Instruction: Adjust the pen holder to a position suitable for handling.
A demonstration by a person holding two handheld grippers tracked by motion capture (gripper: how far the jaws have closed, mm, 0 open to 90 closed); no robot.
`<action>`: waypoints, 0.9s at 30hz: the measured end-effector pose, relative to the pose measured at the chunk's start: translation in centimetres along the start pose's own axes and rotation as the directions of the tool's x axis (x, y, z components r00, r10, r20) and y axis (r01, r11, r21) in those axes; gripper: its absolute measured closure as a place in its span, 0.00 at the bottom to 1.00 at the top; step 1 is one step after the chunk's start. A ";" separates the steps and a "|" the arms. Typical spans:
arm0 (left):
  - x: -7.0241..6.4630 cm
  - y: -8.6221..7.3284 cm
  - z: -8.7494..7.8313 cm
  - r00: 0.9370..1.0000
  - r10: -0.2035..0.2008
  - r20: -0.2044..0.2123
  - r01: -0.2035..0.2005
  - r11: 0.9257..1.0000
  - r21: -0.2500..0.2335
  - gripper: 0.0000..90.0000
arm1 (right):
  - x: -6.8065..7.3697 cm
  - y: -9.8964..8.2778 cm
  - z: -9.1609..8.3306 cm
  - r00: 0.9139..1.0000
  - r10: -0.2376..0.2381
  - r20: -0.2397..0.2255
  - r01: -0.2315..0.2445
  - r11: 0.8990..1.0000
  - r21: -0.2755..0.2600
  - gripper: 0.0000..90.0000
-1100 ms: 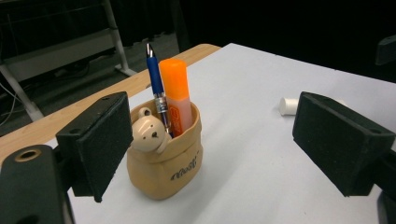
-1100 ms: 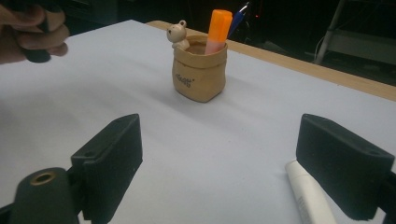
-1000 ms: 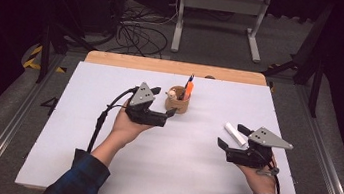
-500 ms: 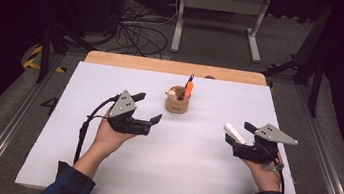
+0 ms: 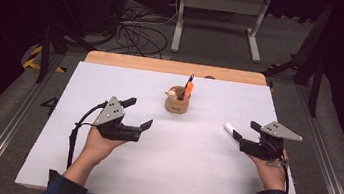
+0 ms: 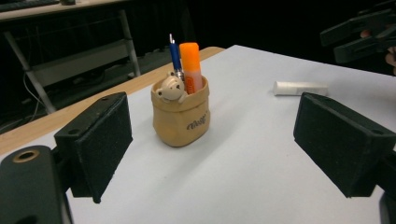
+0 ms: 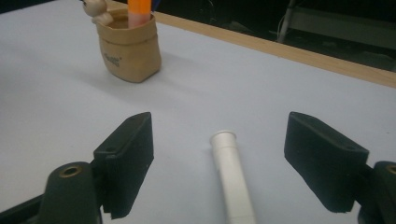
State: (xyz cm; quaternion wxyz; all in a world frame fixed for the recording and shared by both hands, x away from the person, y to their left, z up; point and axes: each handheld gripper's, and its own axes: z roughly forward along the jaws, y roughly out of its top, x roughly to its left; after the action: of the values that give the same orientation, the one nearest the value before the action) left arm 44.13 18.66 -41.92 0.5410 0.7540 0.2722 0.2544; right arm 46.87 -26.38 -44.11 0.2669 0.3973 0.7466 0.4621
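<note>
White tabletop (image 5: 190, 170): white marker (image 7: 233, 179) lies between the spread, closing right tongs (image 7: 219, 163), untouched.

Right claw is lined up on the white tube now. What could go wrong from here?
1. The white tube lies flat and round between the right claw jaws, which have just been closing without touching it; an off-centre squeeze could roll it away.
2. Carrying it to the tan holder, it might knock the upright orange marker.
</note>
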 end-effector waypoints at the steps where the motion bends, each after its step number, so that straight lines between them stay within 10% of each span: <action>1: -0.1 -0.1 -0.1 1.000 -0.002 0.008 0.002 1.000 0.004 0.14 | -0.1 0.0 0.0 1.000 -0.001 0.005 0.001 1.000 0.005 0.28; 13: 0.2 -0.7 -0.9 1.000 -0.012 -0.005 0.012 1.000 -0.004 0.13 | -1.4 -1.1 1.1 1.000 0.011 0.005 -0.011 0.996 0.084 0.39; 27: 0.1 -0.7 -0.8 1.000 -0.001 0.012 0.001 1.000 0.005 0.14 | -2.1 -2.8 3.2 1.000 0.007 -0.010 -0.004 0.968 0.249 0.53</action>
State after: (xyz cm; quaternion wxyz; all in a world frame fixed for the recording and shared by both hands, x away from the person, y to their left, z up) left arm 43.52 19.45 -42.36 0.5409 0.7568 0.2697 0.2489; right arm 49.50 -27.29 -47.94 0.2096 0.4273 0.7990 0.3675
